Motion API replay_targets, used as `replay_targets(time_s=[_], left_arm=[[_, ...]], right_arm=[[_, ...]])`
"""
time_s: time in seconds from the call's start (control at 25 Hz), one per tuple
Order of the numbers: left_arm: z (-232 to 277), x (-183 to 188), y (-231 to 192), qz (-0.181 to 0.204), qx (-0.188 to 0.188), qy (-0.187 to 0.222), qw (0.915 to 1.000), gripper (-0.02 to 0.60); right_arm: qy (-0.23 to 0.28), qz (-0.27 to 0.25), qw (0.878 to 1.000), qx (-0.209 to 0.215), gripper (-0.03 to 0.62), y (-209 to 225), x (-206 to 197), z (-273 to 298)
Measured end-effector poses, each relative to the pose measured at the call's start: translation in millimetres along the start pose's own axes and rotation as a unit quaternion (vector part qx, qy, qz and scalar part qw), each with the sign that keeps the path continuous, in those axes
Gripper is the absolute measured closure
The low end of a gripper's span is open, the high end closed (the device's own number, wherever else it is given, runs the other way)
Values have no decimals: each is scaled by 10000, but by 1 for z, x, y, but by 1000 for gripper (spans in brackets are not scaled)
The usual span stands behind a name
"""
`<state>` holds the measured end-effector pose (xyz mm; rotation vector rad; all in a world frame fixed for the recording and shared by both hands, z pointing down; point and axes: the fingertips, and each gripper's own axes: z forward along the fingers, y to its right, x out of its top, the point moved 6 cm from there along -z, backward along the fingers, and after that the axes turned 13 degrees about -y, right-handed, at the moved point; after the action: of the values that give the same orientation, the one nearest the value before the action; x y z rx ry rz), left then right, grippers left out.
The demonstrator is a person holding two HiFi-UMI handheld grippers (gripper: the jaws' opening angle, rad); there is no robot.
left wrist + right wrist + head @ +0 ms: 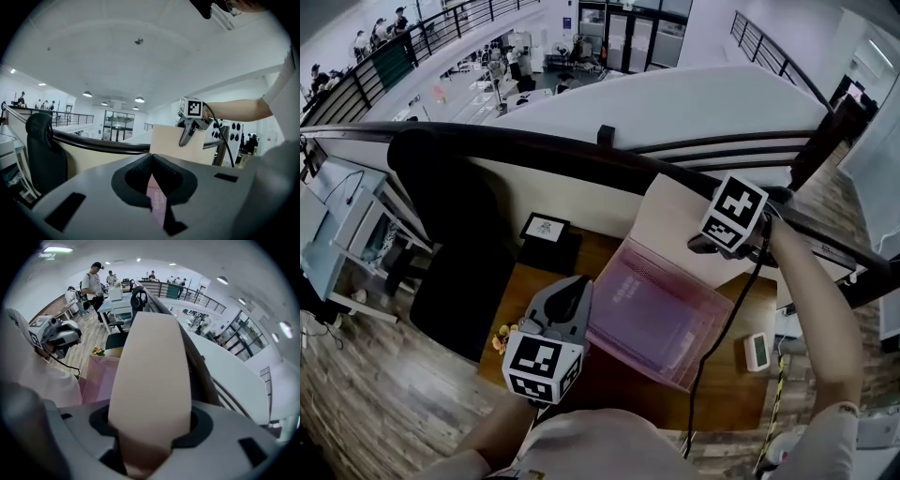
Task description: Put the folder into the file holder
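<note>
Clamping folder (pixel 150 376), wide-set right claw (pixel 149 426).

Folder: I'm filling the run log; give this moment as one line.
left gripper: shut on holder | right gripper: shut on folder | folder: upright by holder's far edge, not yet in

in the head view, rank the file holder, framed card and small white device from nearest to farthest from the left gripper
1. file holder: pinched in the left gripper, on its right.
2. framed card: further back, slightly left.
3. small white device: far off to the right.
</note>
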<state>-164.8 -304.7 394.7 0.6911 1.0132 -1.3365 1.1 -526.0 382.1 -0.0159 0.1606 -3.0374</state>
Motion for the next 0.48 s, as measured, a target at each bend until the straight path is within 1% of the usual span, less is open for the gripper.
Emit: replay_targets(time_s=[0.2, 0.48], left_arm=[[4, -2, 0, 28, -38, -54, 10000, 578], [11, -5, -4, 29, -22, -149, 9999, 578]], right_arm=[[-24, -99, 9999, 33, 307, -3, 3, 34], [-44, 22, 9998, 202, 310, -4, 9, 84]])
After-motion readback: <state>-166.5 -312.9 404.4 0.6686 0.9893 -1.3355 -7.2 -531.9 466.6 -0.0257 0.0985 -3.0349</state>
